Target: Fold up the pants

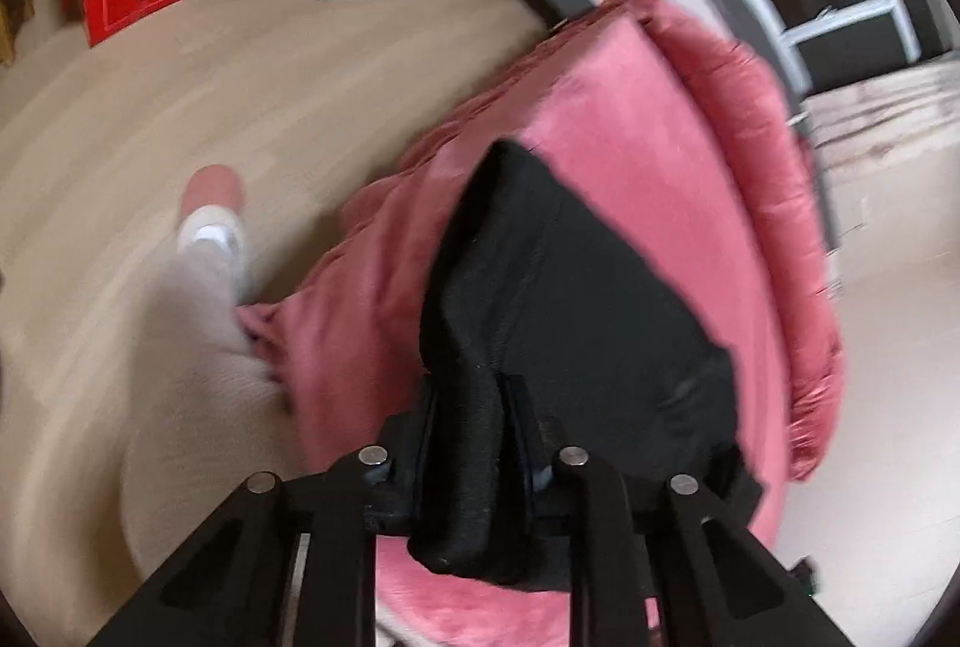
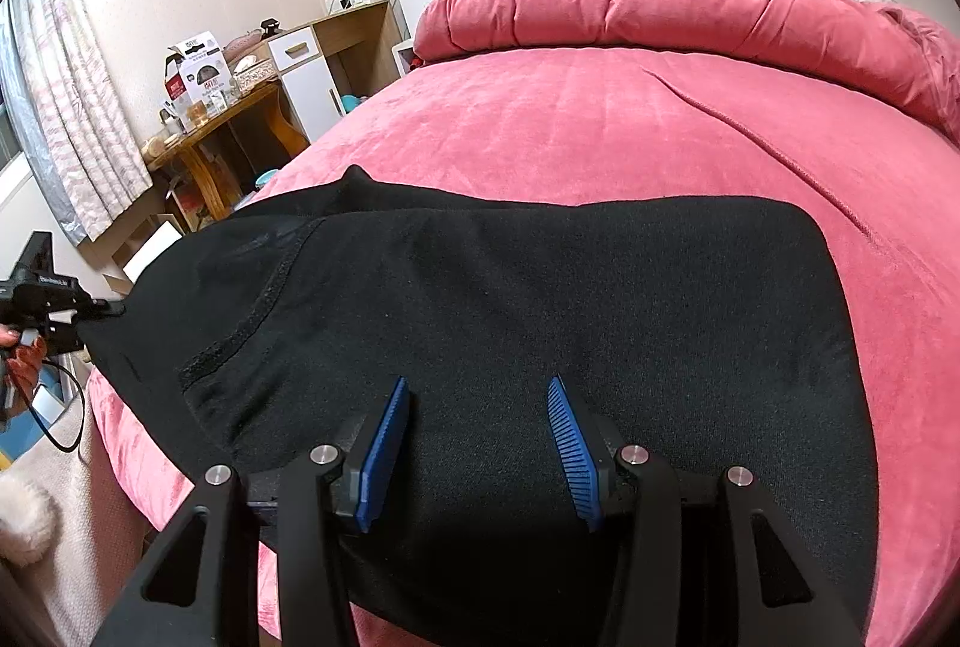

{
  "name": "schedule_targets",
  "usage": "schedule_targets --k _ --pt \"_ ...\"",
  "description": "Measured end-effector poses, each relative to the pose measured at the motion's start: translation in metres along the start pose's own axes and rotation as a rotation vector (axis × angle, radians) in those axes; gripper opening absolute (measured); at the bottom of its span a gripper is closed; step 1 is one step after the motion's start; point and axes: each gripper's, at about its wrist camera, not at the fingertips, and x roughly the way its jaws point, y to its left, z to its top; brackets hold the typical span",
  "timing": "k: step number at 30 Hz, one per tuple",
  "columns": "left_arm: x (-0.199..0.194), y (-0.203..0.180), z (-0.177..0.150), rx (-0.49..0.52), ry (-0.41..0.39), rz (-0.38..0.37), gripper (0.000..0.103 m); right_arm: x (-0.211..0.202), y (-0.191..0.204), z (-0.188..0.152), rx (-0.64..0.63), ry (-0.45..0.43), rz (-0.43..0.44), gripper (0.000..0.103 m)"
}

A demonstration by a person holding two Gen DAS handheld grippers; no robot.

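1. On the pink bed [image 2: 600, 125], near its front edge, I see the black pants [image 2: 540, 299] spread flat.
2. My left gripper [image 1: 465, 407] is clamped on a bunched fold of the pants at their left end.
3. My right gripper [image 2: 480, 443] hovers over the pants, its blue pads [image 2: 384, 452] spread apart and holding nothing.

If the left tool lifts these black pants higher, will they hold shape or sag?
Probably sag: the black pants drape limply from the left tool. They look like soft knit and likely light. On the plush pink bedspread they may drag rather than slide.
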Motion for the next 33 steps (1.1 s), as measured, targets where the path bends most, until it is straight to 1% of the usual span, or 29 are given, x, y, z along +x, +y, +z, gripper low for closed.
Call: schedule_targets --k 3,6,9,13,18,21,23,24,26,29,31,33 --pt "-0.009 -0.015 -0.001 0.027 -0.044 -0.038 0.018 0.000 0.000 0.000 0.000 0.000 0.000 0.049" --pt "-0.016 -0.035 -0.005 0.096 -0.088 -0.039 0.017 0.000 0.000 0.000 0.000 0.000 0.000 0.049" --pt "-0.026 -0.062 -0.009 0.165 -0.136 -0.079 0.017 0.000 0.000 0.000 0.000 0.000 0.000 0.049" --pt "-0.040 -0.105 -0.021 0.299 -0.184 -0.130 0.017 0.000 0.000 0.000 0.000 0.001 0.000 0.050" --pt "-0.051 -0.167 -0.046 0.485 -0.212 -0.204 0.017 0.001 0.000 0.000 0.002 0.001 0.004 0.050" --pt "-0.053 -0.205 -0.065 0.597 -0.207 -0.253 0.016 0.000 0.000 0.000 0.004 -0.002 0.002 0.051" --pt "-0.051 -0.229 -0.077 0.665 -0.188 -0.295 0.016 -0.005 -0.002 0.001 0.017 -0.021 -0.011 0.051" --pt "-0.050 -0.241 -0.084 0.699 -0.177 -0.313 0.016 -0.007 -0.004 0.001 0.028 -0.033 -0.017 0.053" --pt "-0.048 -0.261 -0.097 0.750 -0.154 -0.342 0.016 -0.013 -0.011 0.002 0.071 -0.055 -0.022 0.055" --pt "-0.038 -0.289 -0.118 0.827 -0.103 -0.389 0.015 -0.020 -0.026 0.004 0.155 -0.076 -0.020 0.055" --pt "-0.032 -0.303 -0.133 0.862 -0.066 -0.425 0.006 -0.025 -0.034 0.005 0.188 -0.083 -0.028 0.055" --pt "-0.022 -0.320 -0.149 0.896 -0.017 -0.480 0.005 -0.029 -0.041 0.008 0.216 -0.090 -0.027 0.055"
